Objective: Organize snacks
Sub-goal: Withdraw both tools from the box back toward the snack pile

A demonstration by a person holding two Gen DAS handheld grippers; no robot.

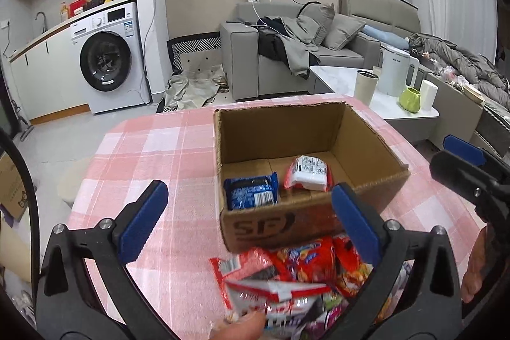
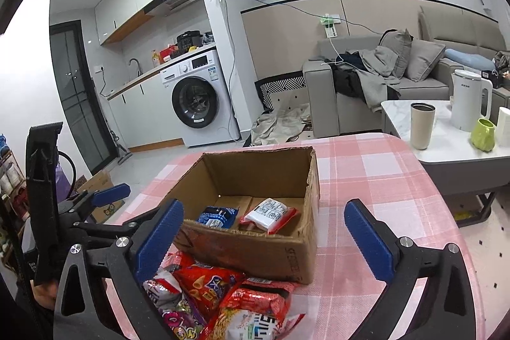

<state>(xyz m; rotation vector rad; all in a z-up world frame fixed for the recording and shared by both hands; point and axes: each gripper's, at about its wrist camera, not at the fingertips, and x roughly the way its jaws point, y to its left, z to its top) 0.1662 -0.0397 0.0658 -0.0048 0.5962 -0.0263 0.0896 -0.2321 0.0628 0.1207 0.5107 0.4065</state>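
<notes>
Left wrist view shows the left gripper point(image 1: 248, 219) with jaws spread wide and nothing between the pads; the right gripper point(image 2: 264, 231) is likewise spread and empty. Taking the cardboard box point(image 1: 318, 212) as landmark: the snack pile point(image 1: 302, 279) lies on the surface against its near wall, just below both sets of jaws; two packets already sit inside it. I judge either hand about equally near the pile.
</notes>
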